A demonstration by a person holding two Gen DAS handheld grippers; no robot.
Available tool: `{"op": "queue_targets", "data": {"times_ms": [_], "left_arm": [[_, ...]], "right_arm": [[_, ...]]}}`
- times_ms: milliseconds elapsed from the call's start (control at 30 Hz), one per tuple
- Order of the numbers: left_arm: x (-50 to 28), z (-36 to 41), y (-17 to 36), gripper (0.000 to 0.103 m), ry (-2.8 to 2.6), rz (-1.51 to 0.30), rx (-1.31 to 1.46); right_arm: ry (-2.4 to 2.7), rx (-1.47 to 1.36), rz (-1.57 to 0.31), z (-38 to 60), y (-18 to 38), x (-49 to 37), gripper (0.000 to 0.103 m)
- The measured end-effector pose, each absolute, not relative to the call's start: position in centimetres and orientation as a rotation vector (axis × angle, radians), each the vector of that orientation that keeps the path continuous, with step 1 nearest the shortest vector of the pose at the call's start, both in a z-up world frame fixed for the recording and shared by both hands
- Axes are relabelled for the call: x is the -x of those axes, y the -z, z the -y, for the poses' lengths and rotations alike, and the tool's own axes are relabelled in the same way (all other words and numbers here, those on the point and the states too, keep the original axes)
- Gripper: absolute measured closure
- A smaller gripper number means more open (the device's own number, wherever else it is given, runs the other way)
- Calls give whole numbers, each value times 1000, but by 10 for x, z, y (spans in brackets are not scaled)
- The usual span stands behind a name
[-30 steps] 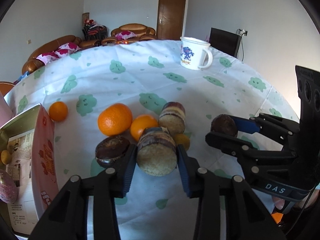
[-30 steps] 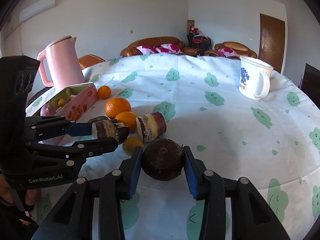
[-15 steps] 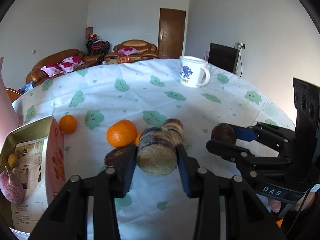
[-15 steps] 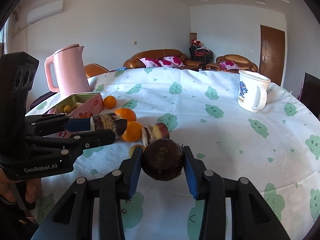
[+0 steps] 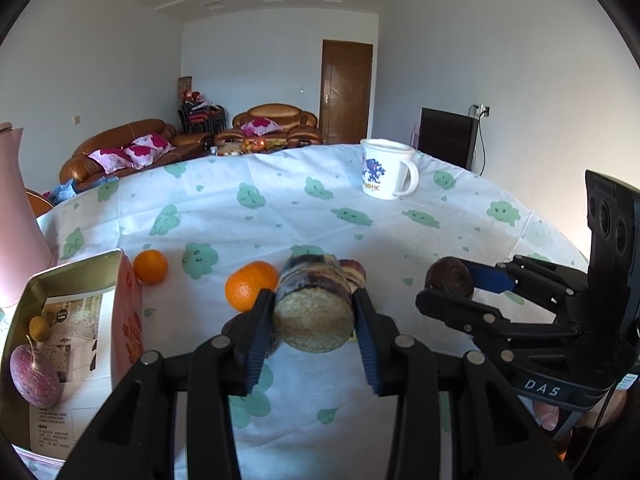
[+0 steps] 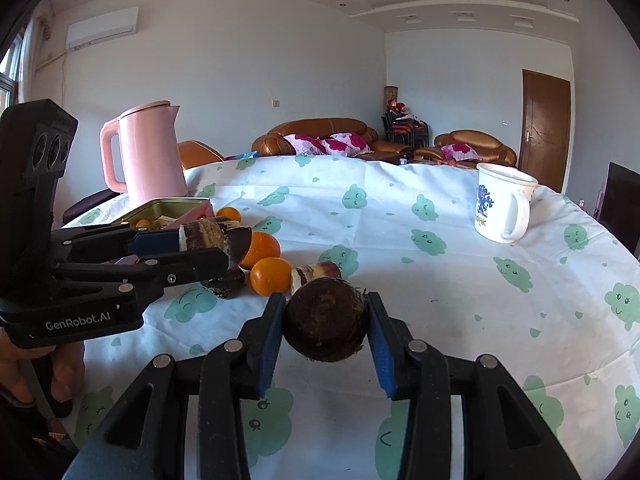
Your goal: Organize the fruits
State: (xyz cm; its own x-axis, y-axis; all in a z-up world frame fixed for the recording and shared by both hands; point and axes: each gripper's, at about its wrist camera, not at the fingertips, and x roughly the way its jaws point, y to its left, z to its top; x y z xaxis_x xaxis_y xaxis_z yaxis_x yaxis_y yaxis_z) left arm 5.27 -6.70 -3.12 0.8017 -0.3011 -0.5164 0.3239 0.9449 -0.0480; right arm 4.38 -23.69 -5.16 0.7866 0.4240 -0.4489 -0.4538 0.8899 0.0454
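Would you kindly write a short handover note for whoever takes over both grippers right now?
Left gripper: shut on a cut cane piece, held above the cloth.
Right gripper: shut on a dark round root, also lifted.
Tin at the left holds a purple root and a small yellow fruit.
On the tablecloth remain three oranges, another cane piece and a dark piece.
Left to do: place both held items, presumably in the tin, then the rest.
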Motion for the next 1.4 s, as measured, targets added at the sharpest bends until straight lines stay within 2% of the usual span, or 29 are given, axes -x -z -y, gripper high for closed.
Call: {"op": "queue_targets", "data": {"times_ms": [1400], "left_arm": [[-23, 56, 16, 62, 286, -370, -33]], "right_arm": [[-487, 84, -294, 241, 45, -16, 61]]}}
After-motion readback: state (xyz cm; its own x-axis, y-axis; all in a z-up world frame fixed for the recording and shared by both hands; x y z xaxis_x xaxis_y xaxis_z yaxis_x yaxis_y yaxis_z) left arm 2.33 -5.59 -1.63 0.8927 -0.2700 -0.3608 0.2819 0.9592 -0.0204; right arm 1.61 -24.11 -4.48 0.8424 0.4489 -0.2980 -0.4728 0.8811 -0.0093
